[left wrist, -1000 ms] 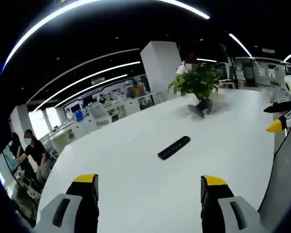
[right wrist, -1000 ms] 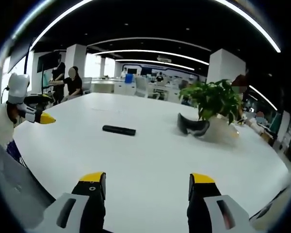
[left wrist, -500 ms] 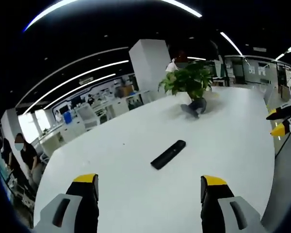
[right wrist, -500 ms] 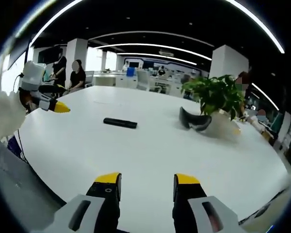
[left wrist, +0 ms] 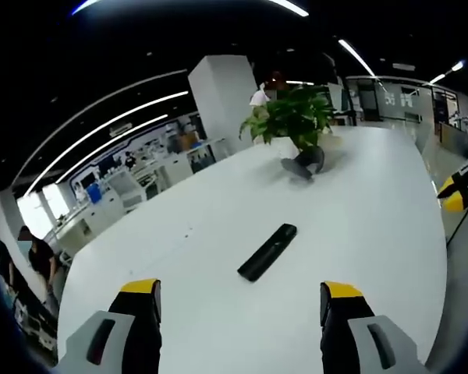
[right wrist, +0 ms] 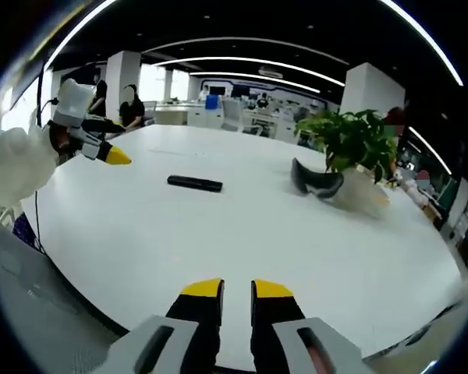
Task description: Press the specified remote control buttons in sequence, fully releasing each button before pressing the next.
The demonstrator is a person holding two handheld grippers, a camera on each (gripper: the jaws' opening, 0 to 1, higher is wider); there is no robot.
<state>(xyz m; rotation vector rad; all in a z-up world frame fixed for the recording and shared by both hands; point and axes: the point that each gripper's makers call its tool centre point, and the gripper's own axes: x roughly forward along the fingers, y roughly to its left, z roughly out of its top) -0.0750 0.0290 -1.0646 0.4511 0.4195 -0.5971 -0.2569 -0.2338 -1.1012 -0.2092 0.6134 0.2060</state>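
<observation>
A black remote control (left wrist: 267, 252) lies flat on the white table (left wrist: 374, 234), just ahead of my left gripper (left wrist: 240, 300) and between its lines of reach. That gripper is open and empty, hovering over the near table edge. In the right gripper view the remote (right wrist: 193, 183) lies further off, to the upper left. My right gripper (right wrist: 237, 290) has its yellow-tipped jaws drawn almost together with nothing between them. The left gripper (right wrist: 109, 140) enters that view from the left, held by a white-sleeved arm (right wrist: 15, 167). The right gripper (left wrist: 462, 189) shows at the right edge of the left gripper view.
A potted green plant (left wrist: 288, 117) stands at the far side of the table, with a dark curved headset (left wrist: 303, 165) lying beside it; both appear as plant (right wrist: 351, 144) and headset (right wrist: 316, 181). People sit at desks beyond the table (right wrist: 140, 234). A white pillar (left wrist: 222, 97) rises behind.
My right gripper's jaws have closed from wide apart to almost touching. The left gripper has moved closer to the remote, still open. The remote has stayed put.
</observation>
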